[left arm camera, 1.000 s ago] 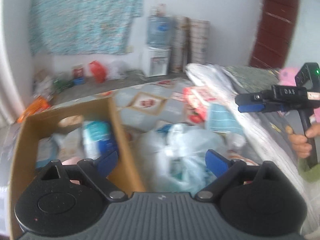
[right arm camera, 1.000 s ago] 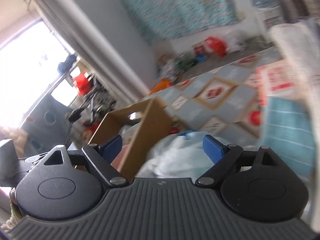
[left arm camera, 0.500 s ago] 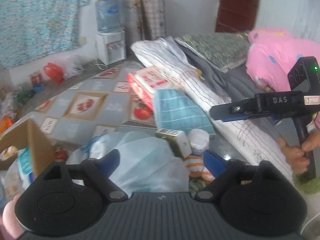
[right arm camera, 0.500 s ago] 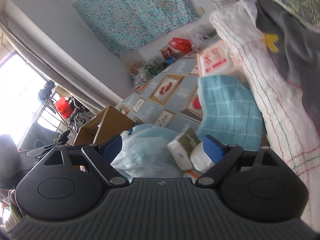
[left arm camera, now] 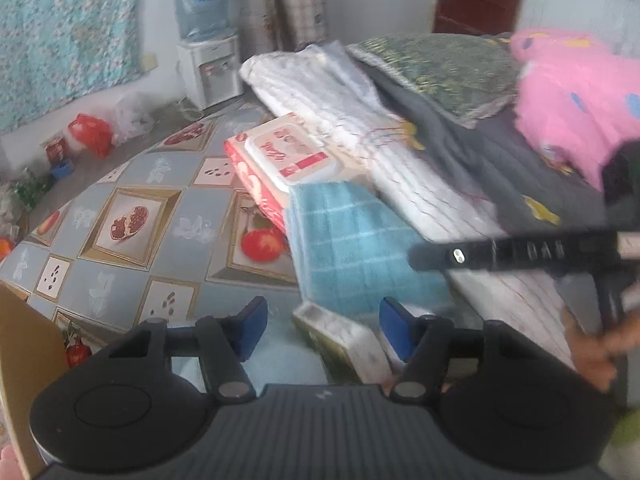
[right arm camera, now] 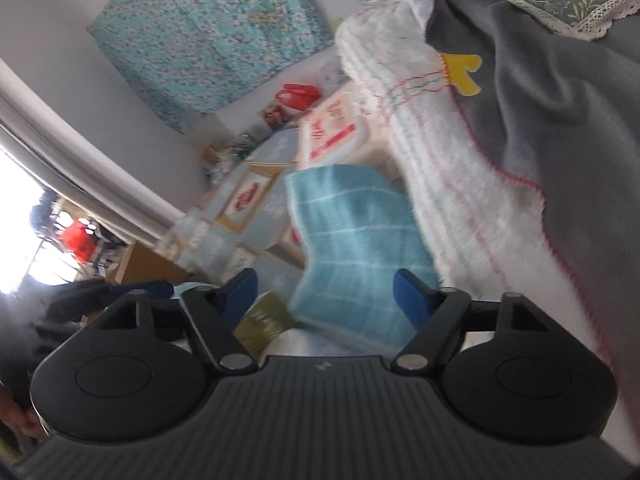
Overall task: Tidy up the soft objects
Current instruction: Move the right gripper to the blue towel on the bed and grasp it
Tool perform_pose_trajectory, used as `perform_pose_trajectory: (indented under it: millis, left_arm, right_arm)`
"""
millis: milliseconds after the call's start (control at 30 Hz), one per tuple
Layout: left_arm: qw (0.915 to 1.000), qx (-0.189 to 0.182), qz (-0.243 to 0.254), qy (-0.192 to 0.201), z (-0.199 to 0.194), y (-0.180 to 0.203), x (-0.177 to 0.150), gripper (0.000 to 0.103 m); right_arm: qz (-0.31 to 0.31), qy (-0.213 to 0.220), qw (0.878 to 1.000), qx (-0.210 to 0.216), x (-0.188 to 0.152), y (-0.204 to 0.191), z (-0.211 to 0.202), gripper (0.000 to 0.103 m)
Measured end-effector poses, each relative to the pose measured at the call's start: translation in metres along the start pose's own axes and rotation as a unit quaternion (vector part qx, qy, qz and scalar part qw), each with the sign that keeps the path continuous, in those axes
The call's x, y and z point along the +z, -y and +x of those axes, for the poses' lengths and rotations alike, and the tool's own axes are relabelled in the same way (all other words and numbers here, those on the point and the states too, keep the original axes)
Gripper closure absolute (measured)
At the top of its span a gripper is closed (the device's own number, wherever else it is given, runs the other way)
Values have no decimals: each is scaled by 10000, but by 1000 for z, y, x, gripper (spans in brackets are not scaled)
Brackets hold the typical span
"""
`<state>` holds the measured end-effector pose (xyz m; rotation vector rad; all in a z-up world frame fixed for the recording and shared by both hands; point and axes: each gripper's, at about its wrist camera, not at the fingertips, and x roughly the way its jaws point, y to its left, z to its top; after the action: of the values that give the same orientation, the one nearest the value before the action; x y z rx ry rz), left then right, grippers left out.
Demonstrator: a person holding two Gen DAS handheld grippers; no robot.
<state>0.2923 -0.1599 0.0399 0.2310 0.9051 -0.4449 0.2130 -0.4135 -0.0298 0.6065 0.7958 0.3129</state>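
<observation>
Beside the blue towel [left arm camera: 360, 248], which was the softest-looking thing on the tablecloth [left arm camera: 160, 220], lay most of the other objects. The towel was a terry cloth with a pale woven grid, folded into a thick rectangle. Behind it a flat wipes pack [left arm camera: 280, 160] with a glossy red and white plastic lid touched its far edge. On its right side a long white blanket [left arm camera: 340, 100] with thin red stitched lines rested against it, fluffy in texture, and a smooth grey cloth [left arm camera: 460, 152] with yellow patches covered that blanket. Further right of the towel sat a pink plush [left arm camera: 572, 112]. In front of the towel stood a small rectangular tissue box [left arm camera: 344, 340], olive and white. The tablecloth itself was shiny, printed with fruit squares.

The left gripper [left arm camera: 322, 322] had just been closing; its blue pads were about half apart, with the tissue box between them but not pressed. The right gripper [right arm camera: 324, 292] had also just been closing, about half apart, with the near edge of the towel [right arm camera: 352, 240] seen between its pads, and no grip was visible.
</observation>
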Motion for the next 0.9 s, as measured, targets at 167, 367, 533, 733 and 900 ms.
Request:
perform_pose_trajectory:
  millis: [167, 367, 533, 733, 900]
  left_arm:
    - [9974, -103, -482, -532, 48, -18, 25, 41]
    - [9886, -497, -901, -1098, 93, -30, 41, 37]
    - [9856, -610, -958, -1251, 112, -28, 48, 28]
    - [9789, -837, -1147, -1469, 133, -27, 53, 28]
    - [9719, -1053, -1366, -1603, 143, -29, 55, 25]
  right_arm:
    - [-73, -163, 9997, -180, 0, 10, 17, 42]
    - [-298, -216, 9990, -249, -3, 9, 25, 47]
    - [-417, -196, 9986, -242, -1, 7, 28, 47]
    - [-589, -341, 9967, -443, 3, 1, 47, 48]
    - [-679, -500, 9954, -448, 8, -2, 63, 48]
